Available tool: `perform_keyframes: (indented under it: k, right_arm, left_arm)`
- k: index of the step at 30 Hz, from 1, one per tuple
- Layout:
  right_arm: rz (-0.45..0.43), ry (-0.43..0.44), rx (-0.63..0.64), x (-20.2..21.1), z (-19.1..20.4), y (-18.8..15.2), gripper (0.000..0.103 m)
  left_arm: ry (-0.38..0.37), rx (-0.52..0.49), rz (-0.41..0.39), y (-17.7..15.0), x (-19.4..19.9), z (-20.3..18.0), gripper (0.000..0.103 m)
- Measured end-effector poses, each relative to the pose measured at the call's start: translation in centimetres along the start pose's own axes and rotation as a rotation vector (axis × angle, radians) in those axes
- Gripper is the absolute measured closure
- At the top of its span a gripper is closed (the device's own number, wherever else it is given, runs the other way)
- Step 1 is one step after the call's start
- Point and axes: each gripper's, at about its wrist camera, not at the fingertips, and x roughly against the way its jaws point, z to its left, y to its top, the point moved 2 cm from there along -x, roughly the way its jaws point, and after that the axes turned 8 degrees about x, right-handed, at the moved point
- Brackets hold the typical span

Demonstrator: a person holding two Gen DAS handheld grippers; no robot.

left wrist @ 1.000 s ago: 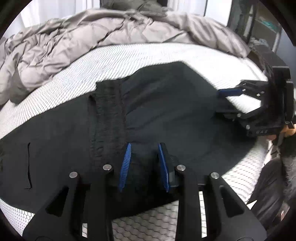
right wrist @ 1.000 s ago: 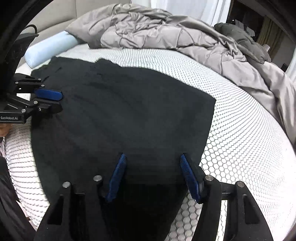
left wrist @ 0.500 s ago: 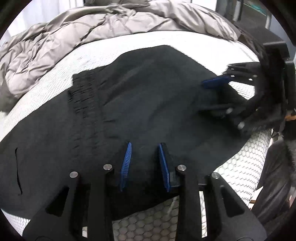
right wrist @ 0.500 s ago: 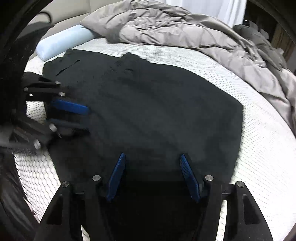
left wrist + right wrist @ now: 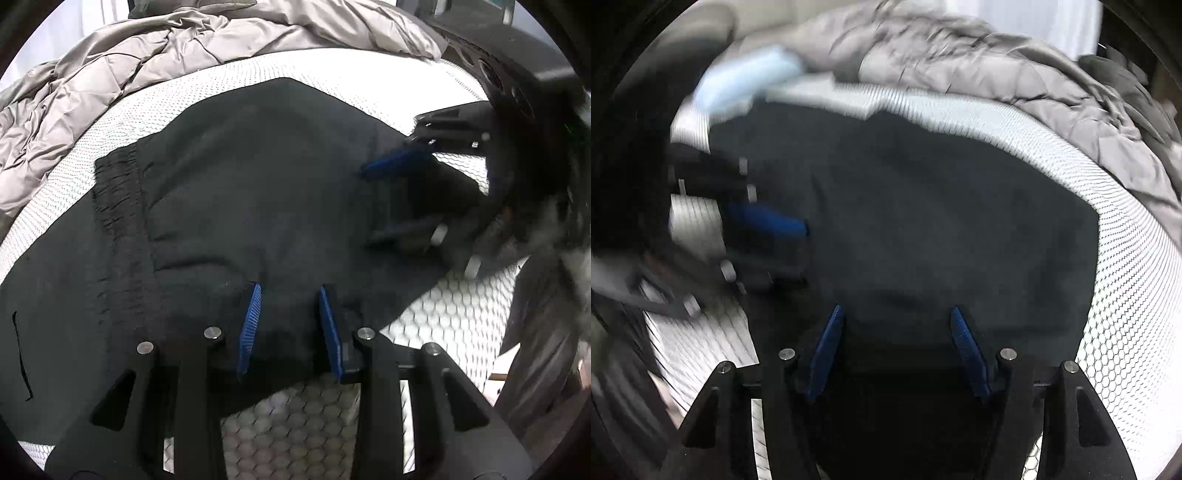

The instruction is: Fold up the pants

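While the black pants (image 5: 258, 192) are lying folded over on the white honeycomb-patterned mattress (image 5: 306, 417) of the bed, both hand-held grippers are reaching down onto the cloth near the bed's front edge. The pants are covering the middle of the mattress, with the gathered waistband (image 5: 118, 229) running across the fabric toward the left side in the left wrist view, and a pocket slit showing further left.

The left hand-held gripper (image 5: 288, 328) is pointing steeply down, its blue pads (image 5: 249, 332) standing a little apart with a ridge of black cloth lying between them at the front hem; whether the pads are actually pressing on that cloth cannot be told, since dark fabric is merging with the dark fingers.

The right hand-held gripper (image 5: 897, 350) is standing with its jaws wider, its blue pads (image 5: 969, 354) spread over the dark cloth; the fabric is passing between them, but a grip cannot be confirmed there either. In the left wrist view the right hand-held gripper is appearing blurred at the right end of the pants.

A crumpled grey quilt (image 5: 110, 85) is lying bunched along the far edge of the bed, and a pale blue bolster (image 5: 746, 85) is resting at the far left corner, just beyond the pants.
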Motion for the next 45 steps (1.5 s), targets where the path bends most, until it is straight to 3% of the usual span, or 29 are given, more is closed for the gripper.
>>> perform_keyframes:
  k: [4, 9, 12, 14, 17, 19, 20, 22, 26, 30, 33, 37, 40, 41, 42, 45]
  right_arm:
    - [0.004, -0.051, -0.069, 2.7, -2.8, -2.7, 0.042]
    - [-0.003, -0.046, -0.304, 5.5, -7.6, -7.3, 0.04]
    - [-0.088, 0.07, -0.438, 6.5, -8.9, -7.9, 0.04]
    - [-0.135, 0.191, -0.498, 5.8, -9.3, -7.5, 0.04]
    - [-0.115, 0.281, -0.586, 3.2, -9.9, -6.9, 0.04]
    - [-0.088, 0.301, -0.63, 1.3, -10.1, -6.0, 0.04]
    - [-0.095, 0.298, -0.636, 0.9, -10.1, -5.4, 0.04]
    - [-0.102, 0.289, -0.639, 0.2, -10.7, -4.2, 0.04]
    - [-0.085, 0.246, -0.638, -2.0, -12.4, -2.2, 0.054]
    - [-0.101, 0.262, -0.669, -5.1, -16.4, 0.8, 0.075]
    - [-0.111, 0.29, -0.7, -7.0, -19.7, 2.6, 0.081]
    - [-0.106, 0.214, -0.704, -8.7, -22.7, 5.1, 0.081]
    - [-0.092, 0.2, -0.717, -8.2, -22.9, 5.4, 0.069]
    - [-0.093, 0.206, -0.731, -7.5, -22.6, 4.8, 0.059]
    - [-0.101, 0.219, -0.745, -6.6, -22.0, 4.0, 0.056]
    - [-0.134, 0.244, -0.765, -3.6, -19.0, 0.3, 0.056]
  left_arm:
    - [0.001, 0.063, -0.01, -1.1, 1.7, 2.0, 0.073]
    - [-0.011, 0.133, -0.119, 0.2, 4.2, 1.8, 0.073]
    - [-0.088, 0.124, -0.162, 2.1, 3.5, -1.3, 0.069]
    - [-0.116, 0.126, -0.159, 3.2, 1.8, -4.1, 0.068]
    - [-0.128, 0.082, -0.173, 4.1, -0.9, -8.4, 0.068]
    - [-0.087, 0.017, -0.101, 3.3, -3.3, -11.4, 0.068]
    - [-0.02, -0.042, -0.095, 3.0, -4.1, -12.5, 0.068]
    - [0.038, -0.129, -0.121, 2.7, -4.1, -13.9, 0.068]
    - [-0.017, -0.042, -0.082, 3.2, -4.3, -13.0, 0.068]
    - [-0.024, -0.056, -0.081, 2.7, -4.2, -12.7, 0.067]
    - [-0.03, -0.063, -0.083, 2.4, -4.4, -13.0, 0.067]
    - [-0.069, -0.054, -0.075, 2.6, -4.1, -12.6, 0.067]
    - [-0.128, -0.025, -0.059, 3.2, -3.1, -10.9, 0.061]
    - [-0.139, 0.001, -0.058, 3.3, -2.5, -10.2, 0.06]
    - [-0.142, 0.022, -0.062, 4.0, -2.3, -9.1, 0.06]
    - [-0.105, 0.108, -0.128, 4.1, 0.1, -5.4, 0.059]
